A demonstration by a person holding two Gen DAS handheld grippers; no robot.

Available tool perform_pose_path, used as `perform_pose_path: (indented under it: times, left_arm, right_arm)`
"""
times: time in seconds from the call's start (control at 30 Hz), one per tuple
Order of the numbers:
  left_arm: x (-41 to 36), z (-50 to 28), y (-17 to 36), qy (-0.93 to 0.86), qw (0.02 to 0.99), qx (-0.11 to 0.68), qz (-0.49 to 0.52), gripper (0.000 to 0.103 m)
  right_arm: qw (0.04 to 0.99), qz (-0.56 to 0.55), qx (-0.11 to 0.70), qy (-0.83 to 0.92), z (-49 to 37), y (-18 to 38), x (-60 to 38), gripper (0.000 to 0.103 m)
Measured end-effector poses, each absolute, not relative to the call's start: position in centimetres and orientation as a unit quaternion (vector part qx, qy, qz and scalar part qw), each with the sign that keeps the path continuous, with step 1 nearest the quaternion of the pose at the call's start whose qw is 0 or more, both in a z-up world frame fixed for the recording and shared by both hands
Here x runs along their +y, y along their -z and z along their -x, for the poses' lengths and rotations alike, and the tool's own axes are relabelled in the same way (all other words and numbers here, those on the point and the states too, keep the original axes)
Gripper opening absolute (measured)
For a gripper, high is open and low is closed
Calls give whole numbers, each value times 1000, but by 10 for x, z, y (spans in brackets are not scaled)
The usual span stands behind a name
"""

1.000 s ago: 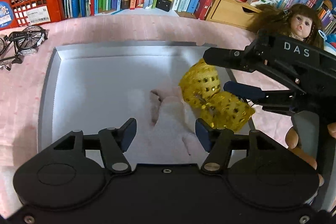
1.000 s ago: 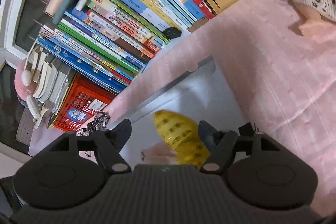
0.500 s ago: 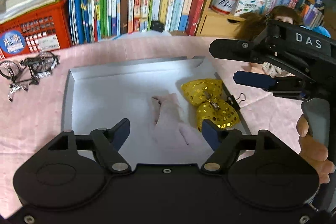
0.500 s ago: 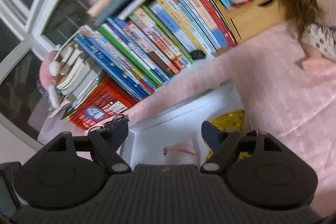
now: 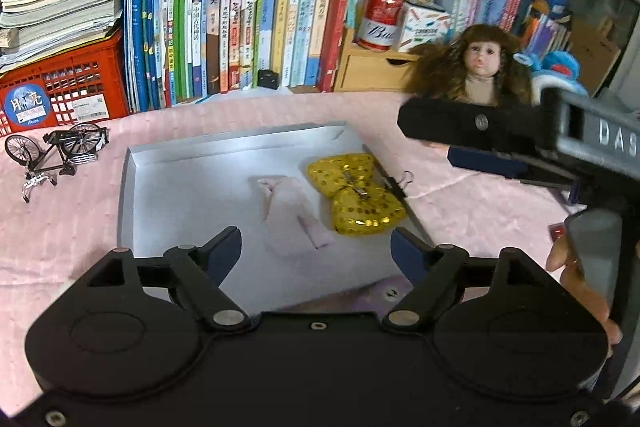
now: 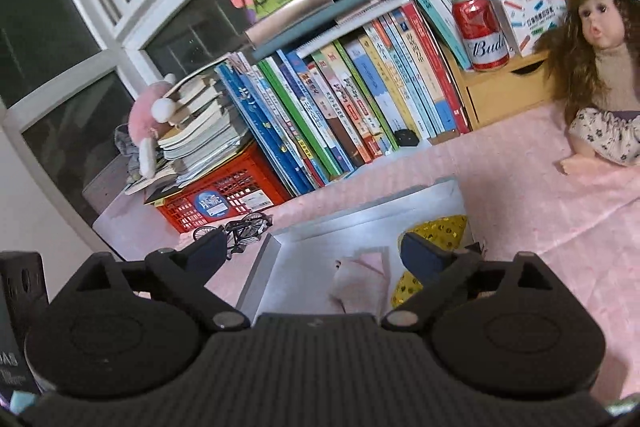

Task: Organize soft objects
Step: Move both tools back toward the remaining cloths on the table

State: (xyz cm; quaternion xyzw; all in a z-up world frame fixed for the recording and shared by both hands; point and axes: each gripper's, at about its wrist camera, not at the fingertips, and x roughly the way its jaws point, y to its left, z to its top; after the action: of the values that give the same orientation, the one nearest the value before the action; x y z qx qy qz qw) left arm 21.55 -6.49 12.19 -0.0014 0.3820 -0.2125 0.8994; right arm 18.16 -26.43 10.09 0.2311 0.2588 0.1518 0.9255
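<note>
A yellow sequined bow (image 5: 356,199) (image 6: 438,229) and a pale pink folded cloth (image 5: 294,213) (image 6: 362,279) lie side by side in a shallow silver tray (image 5: 160,187) (image 6: 264,267). My left gripper (image 5: 316,249) hovers above the tray's near edge, its jaws opening with nothing between them. My right gripper (image 6: 314,253) is raised over the tray's right side and shows as a black arm (image 5: 500,131) in the left wrist view. Its jaws are opening too and hold nothing. A hand (image 5: 580,275) grips its handle.
A long-haired doll (image 5: 480,67) (image 6: 600,67) sits on the pink tablecloth right of the tray. A miniature black bicycle (image 5: 56,151) (image 6: 240,227) stands at the tray's left. Behind are a row of books (image 5: 240,27), a red crate (image 5: 60,87), a red can (image 5: 380,19) and a wooden drawer (image 5: 372,71).
Both grippers have drawn back and up from the tray and opened wider. The bow, between the right jaws a second ago, now lies free beside the pink cloth.
</note>
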Motion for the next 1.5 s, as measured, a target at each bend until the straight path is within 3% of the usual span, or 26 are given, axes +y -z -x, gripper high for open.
perform_pose_path:
  times: [0.77, 1.13, 1.5]
  left_arm:
    - [-39, -88, -88, 240, 920, 310, 22, 88]
    - [-31, -55, -70, 206, 936, 287, 6, 89]
    - [-17, -36, -41, 154, 952, 266, 16, 97]
  right_arm:
    - [963, -145, 200, -110, -55, -68, -269, 103]
    - [977, -80, 185, -67, -26, -53, -258, 103]
    - [985, -8, 169, -11, -3, -23, -253, 103]
